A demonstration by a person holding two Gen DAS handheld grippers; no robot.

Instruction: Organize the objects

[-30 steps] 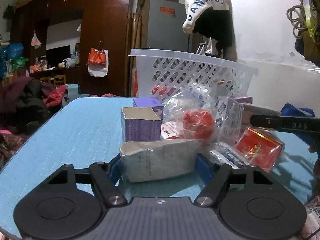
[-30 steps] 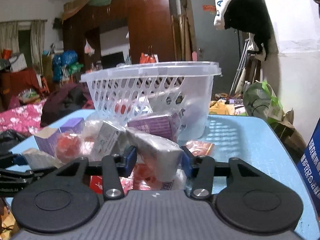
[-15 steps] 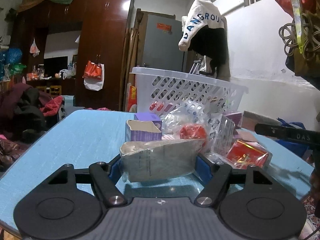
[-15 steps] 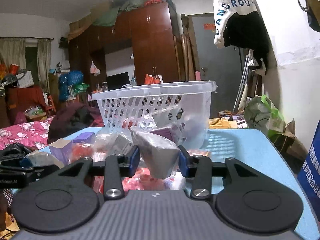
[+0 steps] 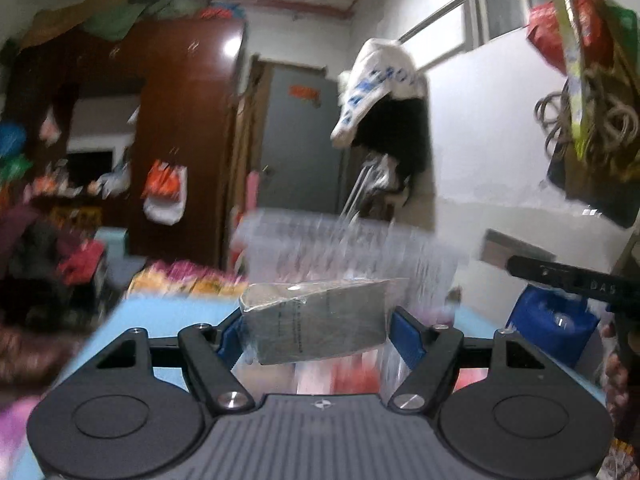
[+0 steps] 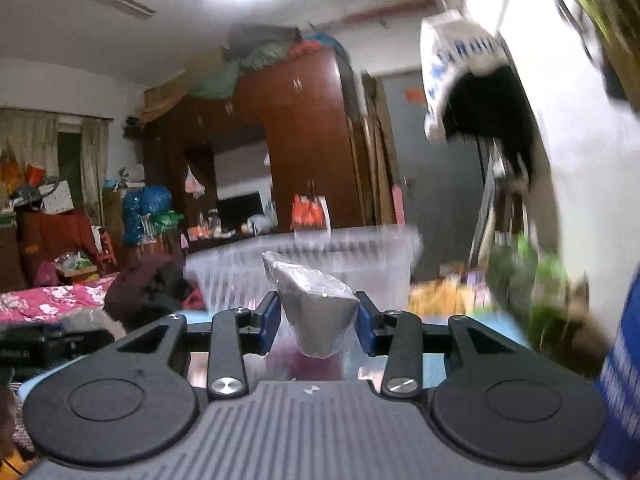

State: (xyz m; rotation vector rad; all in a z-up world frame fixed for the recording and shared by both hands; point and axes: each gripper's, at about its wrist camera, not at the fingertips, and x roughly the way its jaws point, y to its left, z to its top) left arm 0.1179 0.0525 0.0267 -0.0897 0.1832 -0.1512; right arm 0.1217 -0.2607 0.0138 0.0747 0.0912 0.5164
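My left gripper (image 5: 318, 330) is shut on a grey plastic-wrapped packet (image 5: 316, 320) and holds it above the blue table (image 5: 160, 316). My right gripper (image 6: 318, 318) is shut on another grey wrapped packet (image 6: 316, 312), also held in the air. The white slotted basket (image 5: 348, 248) stands behind, blurred; it also shows in the right wrist view (image 6: 320, 256). The right gripper's body shows at the right edge of the left wrist view (image 5: 572, 280). The left gripper's body shows at the left edge of the right wrist view (image 6: 40, 344).
Red and pink packets (image 5: 348, 376) lie blurred on the table below the left gripper. A blue bag (image 5: 552, 328) stands at the right. A wardrobe (image 6: 280, 152) and a cluttered room lie behind the table.
Both grippers have risen with their packets and tilted upward. The basket and table items have dropped lower in both views and are blurred by the motion.
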